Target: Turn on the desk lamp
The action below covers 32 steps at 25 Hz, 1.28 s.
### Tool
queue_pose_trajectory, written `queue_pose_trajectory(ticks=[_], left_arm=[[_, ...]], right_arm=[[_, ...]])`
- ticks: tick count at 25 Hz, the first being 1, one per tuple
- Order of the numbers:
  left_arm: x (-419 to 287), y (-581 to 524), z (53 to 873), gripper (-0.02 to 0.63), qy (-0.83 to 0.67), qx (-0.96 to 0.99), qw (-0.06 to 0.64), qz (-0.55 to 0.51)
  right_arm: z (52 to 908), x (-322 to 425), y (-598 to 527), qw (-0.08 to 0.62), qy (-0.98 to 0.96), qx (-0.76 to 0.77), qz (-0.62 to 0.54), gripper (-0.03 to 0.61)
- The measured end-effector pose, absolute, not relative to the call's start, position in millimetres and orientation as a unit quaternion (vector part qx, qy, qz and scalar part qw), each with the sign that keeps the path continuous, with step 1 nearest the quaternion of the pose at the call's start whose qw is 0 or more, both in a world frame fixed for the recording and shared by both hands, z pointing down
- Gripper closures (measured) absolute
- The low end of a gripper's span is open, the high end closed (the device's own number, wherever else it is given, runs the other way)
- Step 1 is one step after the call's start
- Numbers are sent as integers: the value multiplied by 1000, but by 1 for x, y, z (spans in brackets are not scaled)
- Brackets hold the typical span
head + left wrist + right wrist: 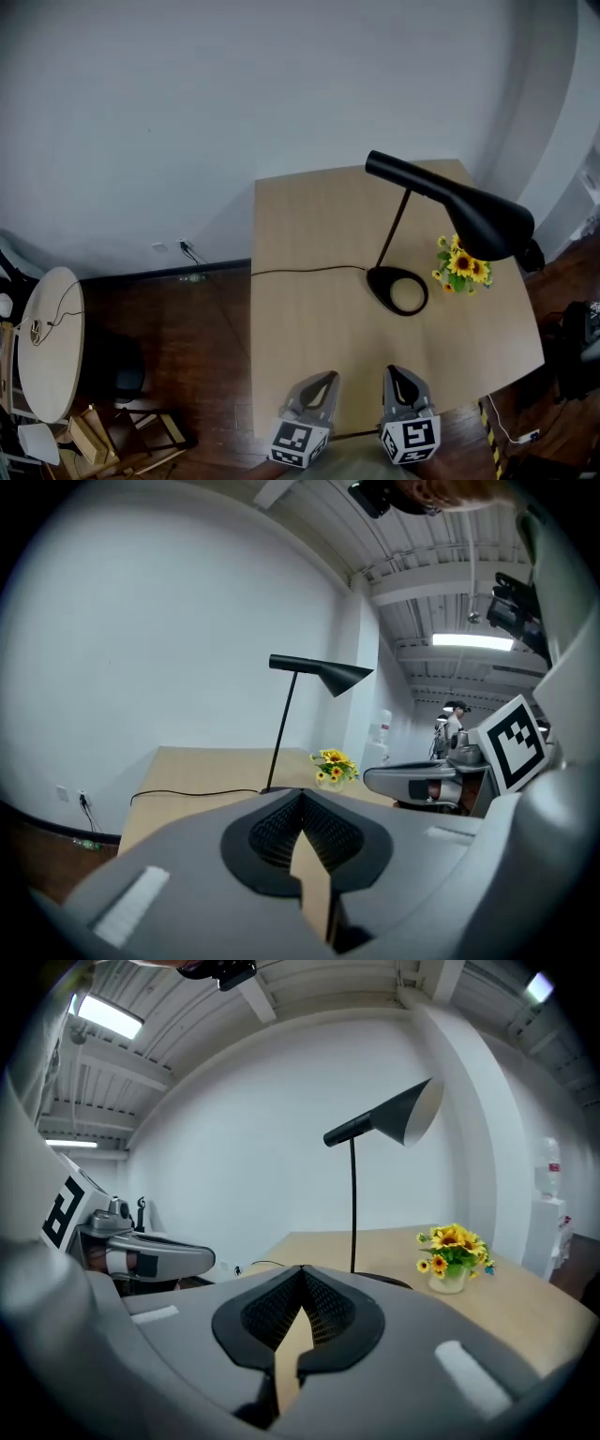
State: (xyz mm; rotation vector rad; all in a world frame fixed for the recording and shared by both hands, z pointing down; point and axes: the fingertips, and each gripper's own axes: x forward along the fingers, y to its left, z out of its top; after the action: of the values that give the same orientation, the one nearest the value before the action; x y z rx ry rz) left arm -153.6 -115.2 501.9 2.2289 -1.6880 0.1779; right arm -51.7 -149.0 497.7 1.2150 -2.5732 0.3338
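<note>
A black desk lamp (487,218) stands on the wooden table (309,309), with a thin stem rising from its teardrop base (397,290) and a cone shade tilted right. Its shade shows no light. The lamp's cord (300,271) runs left off the table. My left gripper (317,386) and right gripper (397,380) hover side by side over the table's near edge, both shut with nothing between them. The lamp (319,675) appears ahead in the left gripper view, and the lamp (389,1115) also in the right gripper view.
A small pot of yellow sunflowers (461,265) stands right of the lamp base. A round side table (47,342) stands on the floor at far left, with a wall socket (184,247) at the skirting. Dark gear (577,347) sits right of the table.
</note>
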Motion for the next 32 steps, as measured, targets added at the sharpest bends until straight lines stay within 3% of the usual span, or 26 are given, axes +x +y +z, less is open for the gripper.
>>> queue_pose_trajectory(ticks=[17, 32], left_arm=[[-141, -239, 528, 614, -668, 712, 183, 115], [-140, -247, 547, 614, -679, 688, 210, 148]], right_arm=[[584, -80, -326, 186, -917, 337, 104, 578], [678, -112, -423, 283, -889, 344, 105, 578]])
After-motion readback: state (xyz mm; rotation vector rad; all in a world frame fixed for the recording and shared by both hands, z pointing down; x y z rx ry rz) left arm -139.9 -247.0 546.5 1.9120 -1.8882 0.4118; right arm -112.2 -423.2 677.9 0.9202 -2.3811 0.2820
